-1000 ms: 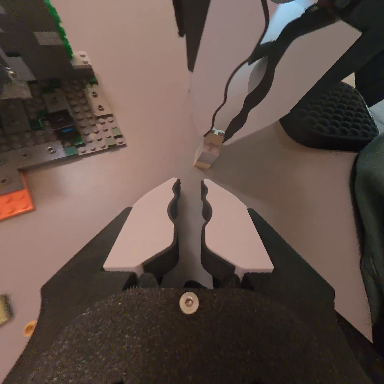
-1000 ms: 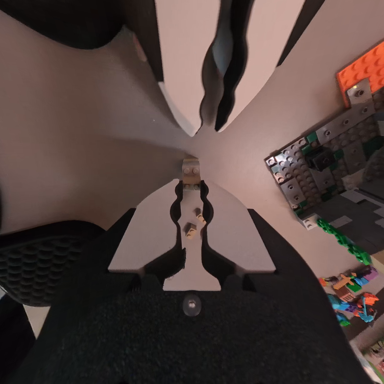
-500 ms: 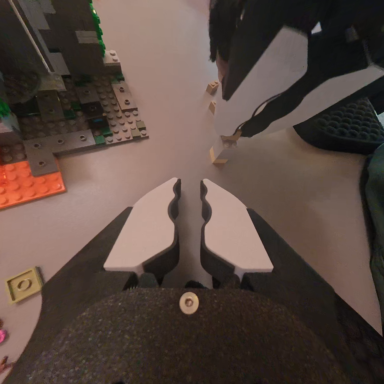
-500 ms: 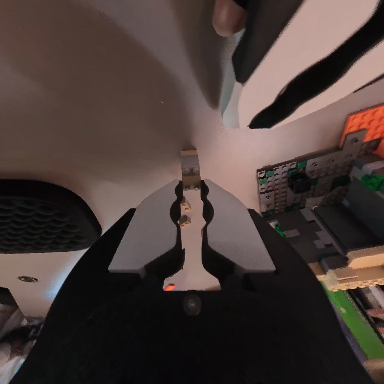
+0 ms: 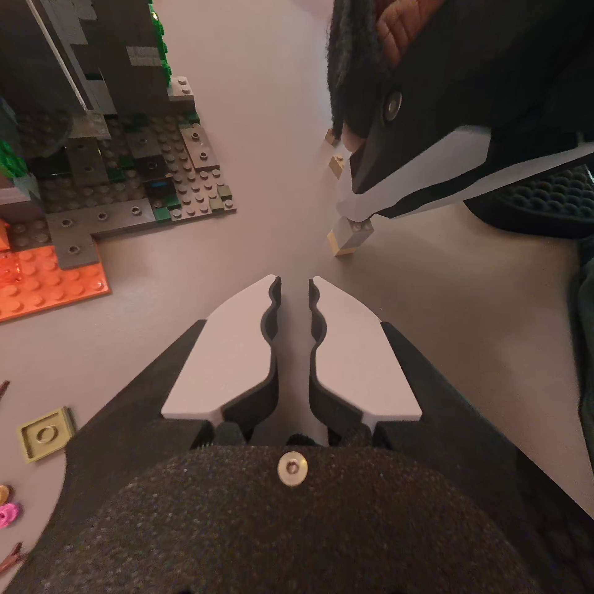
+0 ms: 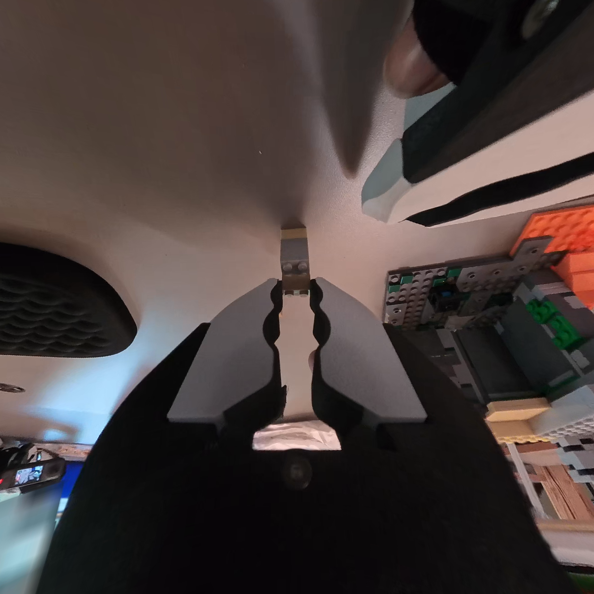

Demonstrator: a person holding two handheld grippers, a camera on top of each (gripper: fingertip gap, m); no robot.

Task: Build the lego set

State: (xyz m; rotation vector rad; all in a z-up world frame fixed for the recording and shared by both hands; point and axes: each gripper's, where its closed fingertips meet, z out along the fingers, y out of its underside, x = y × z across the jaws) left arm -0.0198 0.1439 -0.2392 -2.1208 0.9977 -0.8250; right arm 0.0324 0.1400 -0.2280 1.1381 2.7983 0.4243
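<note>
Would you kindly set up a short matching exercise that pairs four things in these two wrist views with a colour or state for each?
Things:
1. left gripper
2. right gripper
3. flat baseplate
4. square tile

Descriptions:
A. orange, studded, at the edge of the model
B. fingers parted, nothing between them
C. olive, lying loose on the table
D. closed on a small grey and tan brick stack

Pairs: 1-B, 2-D, 3-A, 4-C
</note>
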